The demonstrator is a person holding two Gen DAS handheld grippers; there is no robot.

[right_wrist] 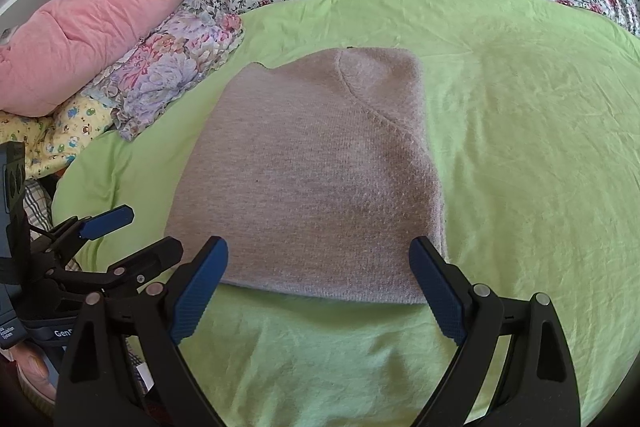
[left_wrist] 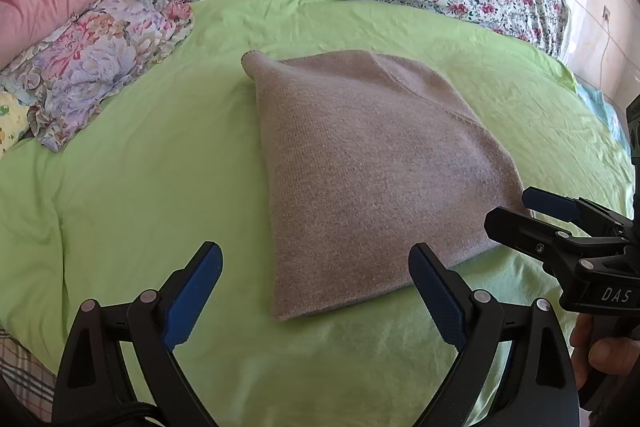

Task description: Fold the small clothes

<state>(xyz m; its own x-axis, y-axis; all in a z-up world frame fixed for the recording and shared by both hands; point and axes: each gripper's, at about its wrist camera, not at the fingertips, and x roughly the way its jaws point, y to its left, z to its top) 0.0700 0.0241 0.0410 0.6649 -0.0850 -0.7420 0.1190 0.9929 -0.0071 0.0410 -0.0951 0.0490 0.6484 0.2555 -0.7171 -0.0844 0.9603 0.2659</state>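
Left hand-held gripper [left_wrist: 316, 291] spread wide, right hand-held gripper [right_wrist: 318, 285] likewise, above folded sweater [right_wrist: 312, 179]

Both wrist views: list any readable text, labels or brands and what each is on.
"DAS" in white, on the black body of the right gripper, seen in the left wrist view.
"GenD", cut off by a finger in front, on the body of the left gripper, seen in the right wrist view.
Small white print at the far left edge of the same body: too small to read.
No text on the grey knit garment.
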